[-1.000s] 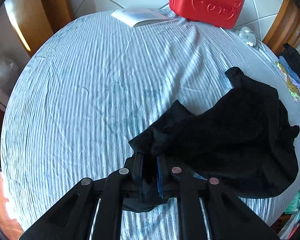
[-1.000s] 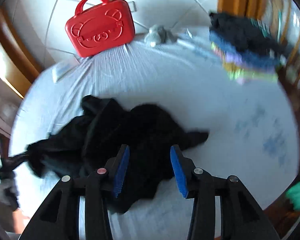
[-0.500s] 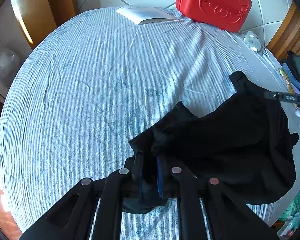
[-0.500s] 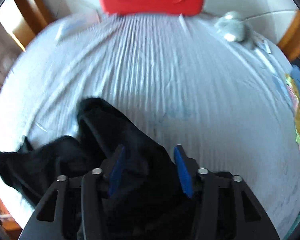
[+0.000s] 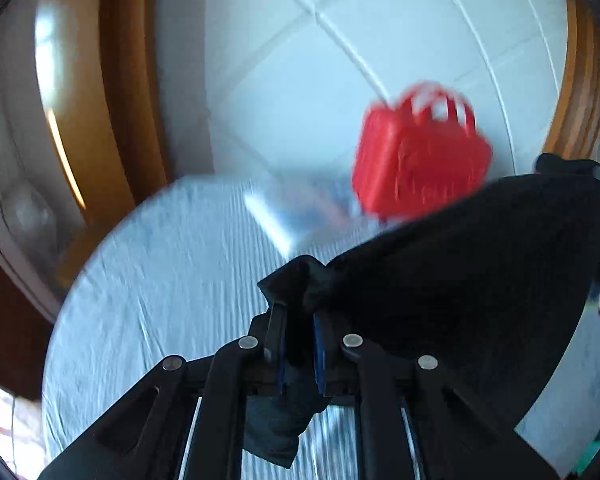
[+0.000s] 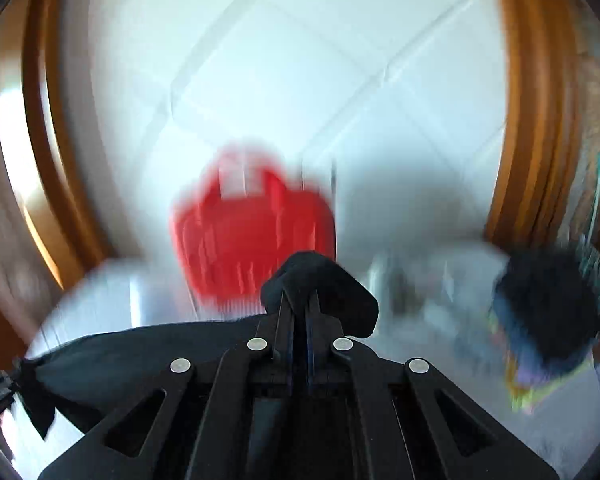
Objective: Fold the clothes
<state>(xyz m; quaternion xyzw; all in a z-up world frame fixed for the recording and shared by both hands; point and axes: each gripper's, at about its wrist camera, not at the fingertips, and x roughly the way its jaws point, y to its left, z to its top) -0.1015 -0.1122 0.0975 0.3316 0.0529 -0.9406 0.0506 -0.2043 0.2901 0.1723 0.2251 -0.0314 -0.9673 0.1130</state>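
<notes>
A black garment (image 5: 460, 272) hangs stretched in the air between both grippers, above the striped light-blue bed (image 5: 159, 280). My left gripper (image 5: 298, 316) is shut on one corner of it; cloth bunches out ahead of and below the fingers. My right gripper (image 6: 300, 308) is shut on the opposite corner (image 6: 324, 280), and the garment (image 6: 139, 352) runs off to the left toward the other gripper at the frame's edge. Both views are motion-blurred.
A red plastic case (image 5: 420, 164) stands at the bed's far edge against the white tiled wall, also in the right wrist view (image 6: 251, 240). A pile of dark and coloured clothes (image 6: 548, 320) lies on the bed's right side. Wooden frames flank the wall.
My right gripper has closed on the garment's far corner. Both grippers have lifted and tilted up, raising the garment off the bed and pulling it taut.
</notes>
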